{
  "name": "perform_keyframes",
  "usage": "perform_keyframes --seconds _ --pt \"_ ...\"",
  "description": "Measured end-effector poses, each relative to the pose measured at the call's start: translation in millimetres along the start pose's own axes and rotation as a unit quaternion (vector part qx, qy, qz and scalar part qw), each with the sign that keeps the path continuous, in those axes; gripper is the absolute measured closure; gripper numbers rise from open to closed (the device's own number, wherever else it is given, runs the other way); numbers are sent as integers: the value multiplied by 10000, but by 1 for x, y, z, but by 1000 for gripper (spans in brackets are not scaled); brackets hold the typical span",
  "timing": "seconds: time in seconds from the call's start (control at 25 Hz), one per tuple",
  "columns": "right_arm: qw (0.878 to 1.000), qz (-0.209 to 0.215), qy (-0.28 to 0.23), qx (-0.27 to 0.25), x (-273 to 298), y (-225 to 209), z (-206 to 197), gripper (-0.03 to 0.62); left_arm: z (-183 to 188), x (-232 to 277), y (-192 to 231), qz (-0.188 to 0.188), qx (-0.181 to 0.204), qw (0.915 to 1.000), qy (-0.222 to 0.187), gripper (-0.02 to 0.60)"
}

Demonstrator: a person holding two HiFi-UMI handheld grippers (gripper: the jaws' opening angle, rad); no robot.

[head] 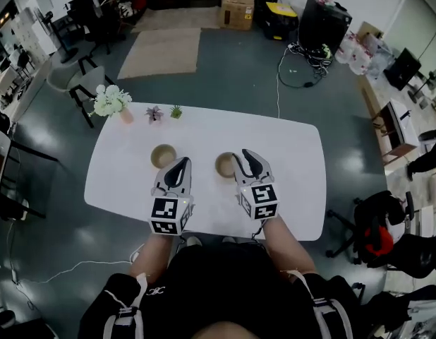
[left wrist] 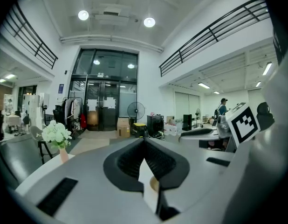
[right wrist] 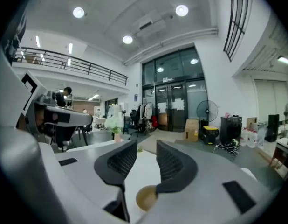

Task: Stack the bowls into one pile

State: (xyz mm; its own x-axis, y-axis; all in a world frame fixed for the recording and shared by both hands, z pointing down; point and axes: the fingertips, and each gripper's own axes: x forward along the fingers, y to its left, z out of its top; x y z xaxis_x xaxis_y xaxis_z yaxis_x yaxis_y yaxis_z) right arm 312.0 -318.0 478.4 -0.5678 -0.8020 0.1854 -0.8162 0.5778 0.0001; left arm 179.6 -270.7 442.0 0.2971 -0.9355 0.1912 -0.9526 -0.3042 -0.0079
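The left bowl (head: 163,155) and right bowl (head: 224,165) are sitting apart on the desk (head: 295,154) — the left hand-held gripper (head: 181,163) is hovering pinched together, the right hand-held gripper (head: 246,157) partly open, holding nothing.

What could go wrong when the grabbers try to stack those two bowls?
1. The right gripper stands open beside the right bowl. A pinch on only its rim might slip, so the bowl could tip or drop.
2. The left gripper is shut and close to the left bowl. It might shove that bowl across the white table.
3. The flower vase stands near the table's far edge. A wide swing might knock it over.
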Motion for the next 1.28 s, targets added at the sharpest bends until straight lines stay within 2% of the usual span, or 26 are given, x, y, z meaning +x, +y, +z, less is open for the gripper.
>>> perform_keyframes --seconds 0.04,0.24,0.56,0.88,1.16,1.28 --pt "9997 130 176 -86 7 5 -8 456 -1 -2 3 57 16 10000 8 569" --pt "9911 527 1078 -569 38 32 -59 415 -11 -17 23 290 -40 9996 41 569" --pt "9609 779 2427 -1084 70 56 -159 413 -29 -42 52 598 -115 9981 127 569" --pt "9264 800 3325 -1578 85 58 -224 414 -43 -71 81 968 -214 9947 272 569" --pt "8828 951 3945 -2369 92 54 -261 416 -49 -85 95 1187 -252 9921 321 569" --pt "8684 986 4100 -2608 92 51 -270 424 -50 -88 95 1226 -256 9916 332 569"
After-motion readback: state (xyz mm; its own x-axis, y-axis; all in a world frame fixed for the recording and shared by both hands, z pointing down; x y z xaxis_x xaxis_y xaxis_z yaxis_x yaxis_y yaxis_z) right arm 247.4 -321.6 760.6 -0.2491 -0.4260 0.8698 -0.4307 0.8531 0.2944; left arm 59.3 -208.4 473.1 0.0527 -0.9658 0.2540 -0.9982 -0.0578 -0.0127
